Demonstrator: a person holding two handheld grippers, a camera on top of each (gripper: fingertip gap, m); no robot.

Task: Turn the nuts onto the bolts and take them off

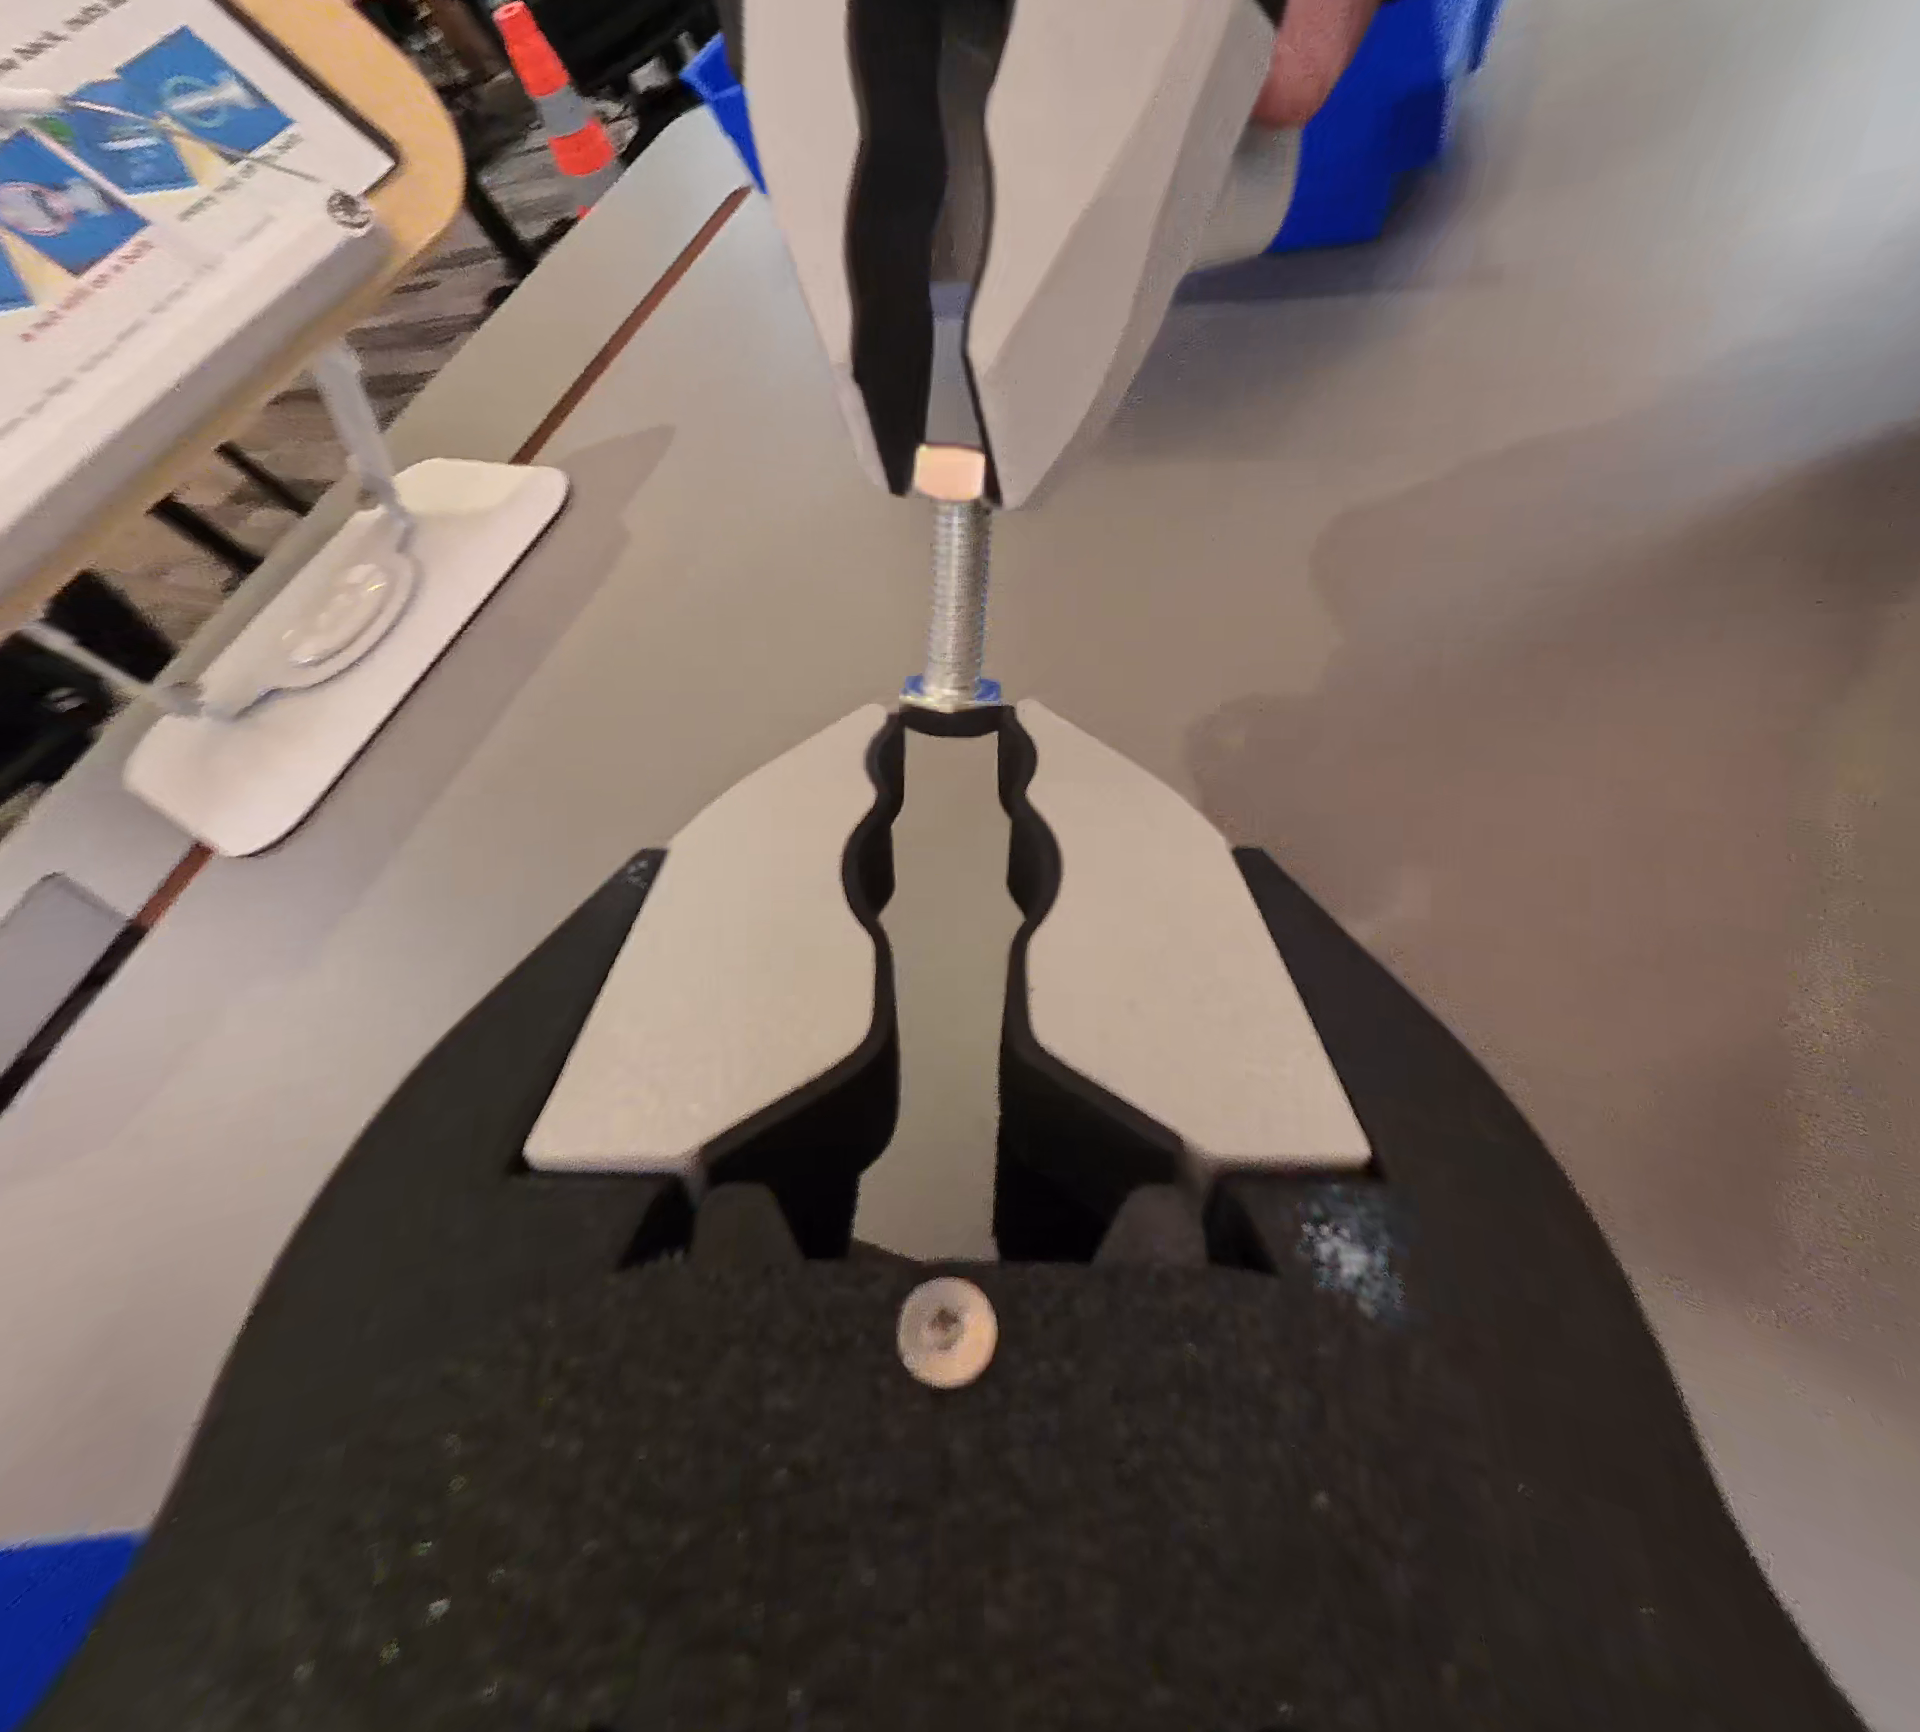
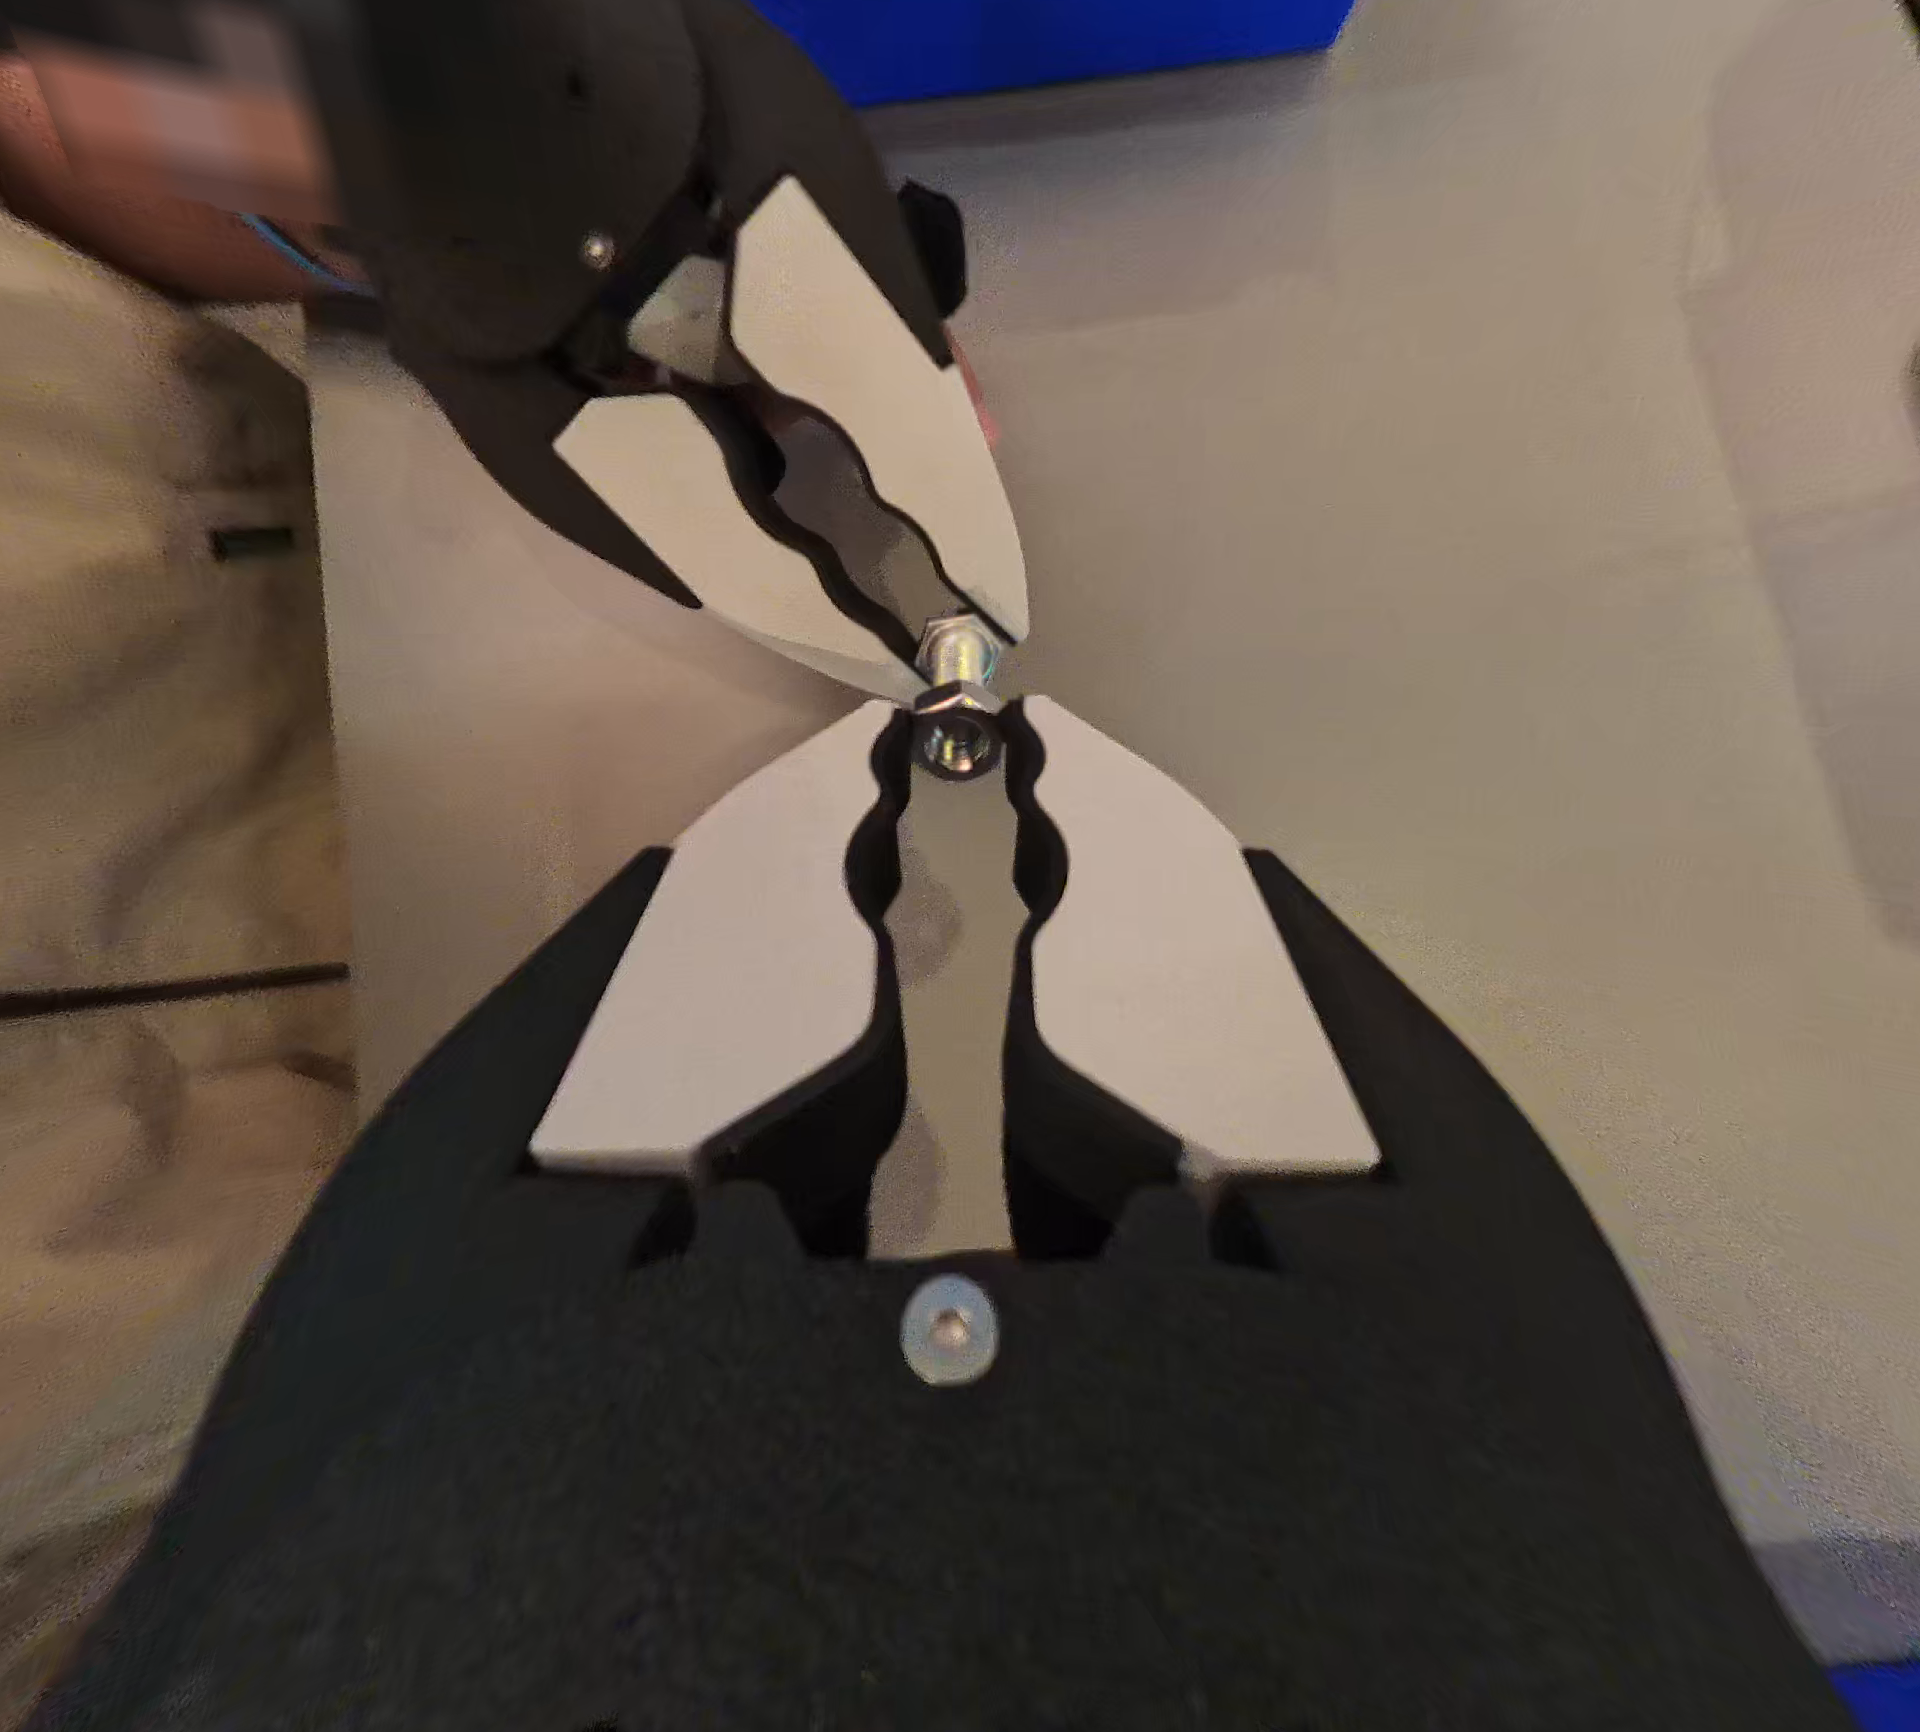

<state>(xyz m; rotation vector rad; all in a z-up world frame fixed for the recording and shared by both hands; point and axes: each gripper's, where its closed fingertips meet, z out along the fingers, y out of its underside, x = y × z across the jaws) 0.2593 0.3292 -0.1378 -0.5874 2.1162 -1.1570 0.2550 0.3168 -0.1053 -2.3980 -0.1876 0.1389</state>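
The left gripper (image 1: 951,714) is clamped on the bolt's (image 1: 958,586) head, above the grey table (image 1: 1558,747). The threaded shank runs forward to the right gripper (image 1: 948,477), which pinches the nut (image 2: 954,708) at the bolt's far end. A blue bin (image 1: 1382,113) stands beyond.

Right hand-held gripper (image 2: 953,714) pinching nut (image 2: 954,728) on bolt (image 2: 961,656), bolt head gripped by left hand-held gripper (image 2: 961,628).
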